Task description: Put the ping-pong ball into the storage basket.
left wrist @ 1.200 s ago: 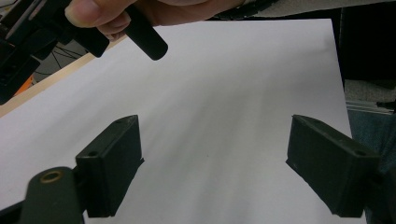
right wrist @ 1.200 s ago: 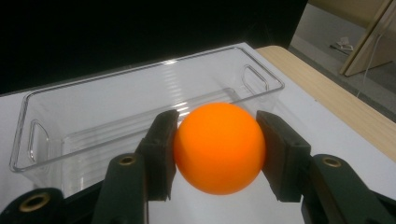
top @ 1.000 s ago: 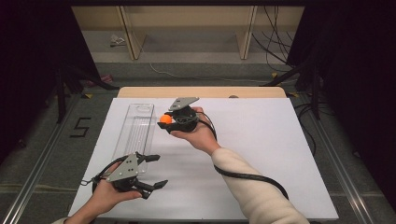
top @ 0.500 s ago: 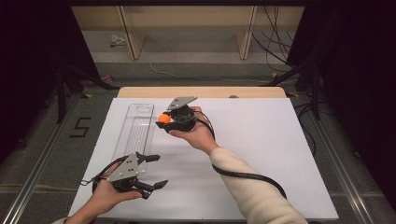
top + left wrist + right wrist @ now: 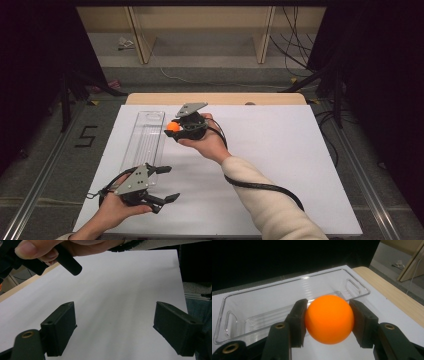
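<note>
1. I have the orange ball [image 5: 329, 319] clamped between the jaws of the right gripper [image 5: 176, 128], one pad pressed on each side of it.
2. The ball is round, so I can read no long axis or heading on it.
3. It hangs just beside the right long wall of the clear tray [image 5: 145, 142], near the tray's far end, above the white desk [image 5: 280, 150].
4. The tray's long axis runs away from me, its handle cut-outs at the two short ends.
5. My left gripper [image 5: 161, 185] sits at the tray's near end, jaws wide apart with nothing between them, pointing across the desk to my right.
</note>
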A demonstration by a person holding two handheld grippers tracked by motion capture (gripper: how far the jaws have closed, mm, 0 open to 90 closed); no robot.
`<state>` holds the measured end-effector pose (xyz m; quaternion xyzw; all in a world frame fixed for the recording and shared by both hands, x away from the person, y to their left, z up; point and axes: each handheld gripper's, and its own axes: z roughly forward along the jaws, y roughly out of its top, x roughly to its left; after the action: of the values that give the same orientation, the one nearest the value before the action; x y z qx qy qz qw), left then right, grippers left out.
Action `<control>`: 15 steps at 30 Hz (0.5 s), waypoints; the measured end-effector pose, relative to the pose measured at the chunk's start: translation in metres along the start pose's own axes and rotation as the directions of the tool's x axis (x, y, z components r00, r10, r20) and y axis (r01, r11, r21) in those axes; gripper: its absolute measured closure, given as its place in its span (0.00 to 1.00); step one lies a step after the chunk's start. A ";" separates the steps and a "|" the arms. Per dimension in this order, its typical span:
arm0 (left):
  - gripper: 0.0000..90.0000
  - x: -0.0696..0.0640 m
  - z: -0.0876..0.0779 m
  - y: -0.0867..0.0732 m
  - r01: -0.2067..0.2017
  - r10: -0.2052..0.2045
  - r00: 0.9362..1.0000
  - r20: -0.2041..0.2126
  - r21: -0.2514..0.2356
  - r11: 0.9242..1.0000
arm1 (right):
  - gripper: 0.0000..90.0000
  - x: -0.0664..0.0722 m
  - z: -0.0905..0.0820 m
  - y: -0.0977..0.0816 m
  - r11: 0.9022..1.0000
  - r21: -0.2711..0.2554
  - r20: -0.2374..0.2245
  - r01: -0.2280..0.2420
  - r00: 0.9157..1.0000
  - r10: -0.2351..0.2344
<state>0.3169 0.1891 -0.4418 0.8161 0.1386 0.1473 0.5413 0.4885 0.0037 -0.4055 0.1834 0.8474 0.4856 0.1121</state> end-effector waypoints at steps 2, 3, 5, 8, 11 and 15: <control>0.20 0.000 0.000 0.000 0.001 -0.001 1.000 -0.001 0.000 1.000 | 0.57 0.000 0.001 0.000 1.000 0.003 -0.003 0.001 1.000 -0.001; 0.19 0.000 0.000 0.000 0.000 0.000 1.000 0.000 0.000 1.000 | 0.57 0.000 0.002 0.000 1.000 0.002 -0.005 0.000 1.000 0.000; 0.20 0.000 0.000 0.000 0.000 0.000 1.000 0.001 -0.001 1.000 | 0.57 0.001 0.003 0.001 1.000 0.000 -0.005 0.002 1.000 -0.002; 0.20 0.000 0.000 0.000 -0.001 0.001 1.000 -0.001 -0.003 1.000 | 0.57 0.002 0.005 0.002 1.000 0.001 -0.009 0.002 1.000 -0.002; 0.20 0.000 0.001 0.000 0.000 0.000 1.000 0.000 -0.003 1.000 | 0.57 0.002 0.006 0.003 1.000 0.001 -0.012 0.004 1.000 -0.004; 0.20 -0.001 0.001 0.000 -0.001 0.001 1.000 0.000 -0.003 1.000 | 0.57 0.003 0.008 0.004 1.000 0.001 -0.014 0.003 1.000 -0.003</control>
<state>0.3166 0.1884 -0.4422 0.8154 0.1380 0.1476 0.5425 0.4898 0.0132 -0.4061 0.1788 0.8487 0.4861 0.1068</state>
